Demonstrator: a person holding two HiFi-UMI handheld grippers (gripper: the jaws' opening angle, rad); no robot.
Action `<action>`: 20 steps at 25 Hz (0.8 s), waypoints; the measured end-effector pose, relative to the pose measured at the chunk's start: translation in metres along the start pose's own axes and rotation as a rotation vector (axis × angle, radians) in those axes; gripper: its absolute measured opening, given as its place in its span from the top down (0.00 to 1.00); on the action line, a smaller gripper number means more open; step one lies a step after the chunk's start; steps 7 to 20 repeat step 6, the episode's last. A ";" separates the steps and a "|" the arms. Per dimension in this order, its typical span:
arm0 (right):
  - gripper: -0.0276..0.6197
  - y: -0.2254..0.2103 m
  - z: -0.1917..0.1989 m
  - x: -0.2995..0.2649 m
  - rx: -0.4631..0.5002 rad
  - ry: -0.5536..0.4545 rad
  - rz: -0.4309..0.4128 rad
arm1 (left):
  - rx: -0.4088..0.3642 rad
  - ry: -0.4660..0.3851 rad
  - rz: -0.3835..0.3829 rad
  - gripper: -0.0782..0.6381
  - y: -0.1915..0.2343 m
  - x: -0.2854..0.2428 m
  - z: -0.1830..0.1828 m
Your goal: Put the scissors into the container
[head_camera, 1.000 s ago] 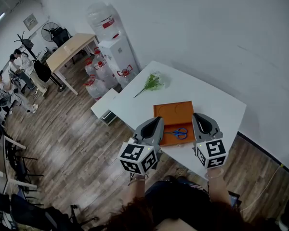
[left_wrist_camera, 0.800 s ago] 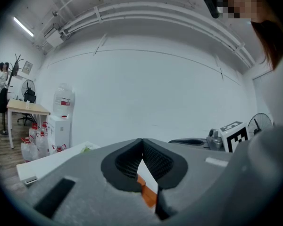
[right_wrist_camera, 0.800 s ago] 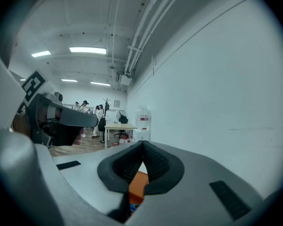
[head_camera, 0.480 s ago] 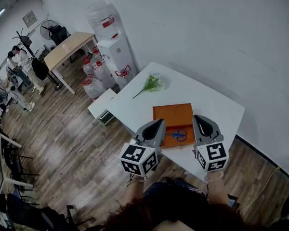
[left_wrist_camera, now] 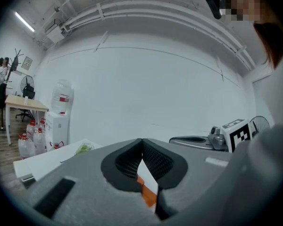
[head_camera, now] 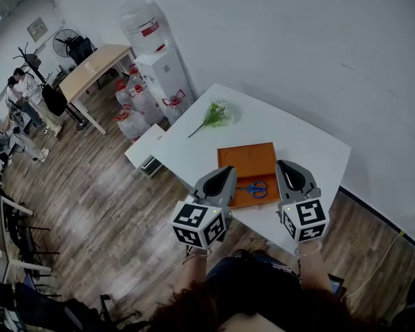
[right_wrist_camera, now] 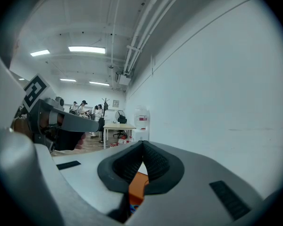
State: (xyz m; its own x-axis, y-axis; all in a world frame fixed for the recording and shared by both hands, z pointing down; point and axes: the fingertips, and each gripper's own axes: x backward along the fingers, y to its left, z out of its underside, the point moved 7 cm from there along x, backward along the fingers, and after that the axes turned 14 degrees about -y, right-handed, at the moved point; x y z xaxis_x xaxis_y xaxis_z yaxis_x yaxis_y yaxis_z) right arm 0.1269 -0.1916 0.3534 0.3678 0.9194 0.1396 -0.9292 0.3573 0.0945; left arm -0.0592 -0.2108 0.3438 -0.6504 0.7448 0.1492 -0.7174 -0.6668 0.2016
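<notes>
I am holding left gripper [head_camera: 225, 174] and right gripper [head_camera: 286, 169] closed and empty beside the container [head_camera: 249, 159], scissors [head_camera: 253, 189] lying at its near edge; opening wide before descending seems advisable.

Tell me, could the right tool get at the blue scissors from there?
Probably yes. The scissors lie uncovered in the orange tray, just left of the right tool, with nothing between them. Its jaws are together, so they would need opening.
</notes>
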 end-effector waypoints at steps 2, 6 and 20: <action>0.96 -0.001 0.002 0.000 -0.003 -0.001 0.004 | 0.000 0.001 0.002 0.87 0.000 -0.001 0.001; 0.96 -0.003 0.003 -0.001 -0.006 0.003 0.009 | -0.001 0.003 0.004 0.87 0.000 -0.003 0.001; 0.96 -0.003 0.003 -0.001 -0.006 0.003 0.009 | -0.001 0.003 0.004 0.87 0.000 -0.003 0.001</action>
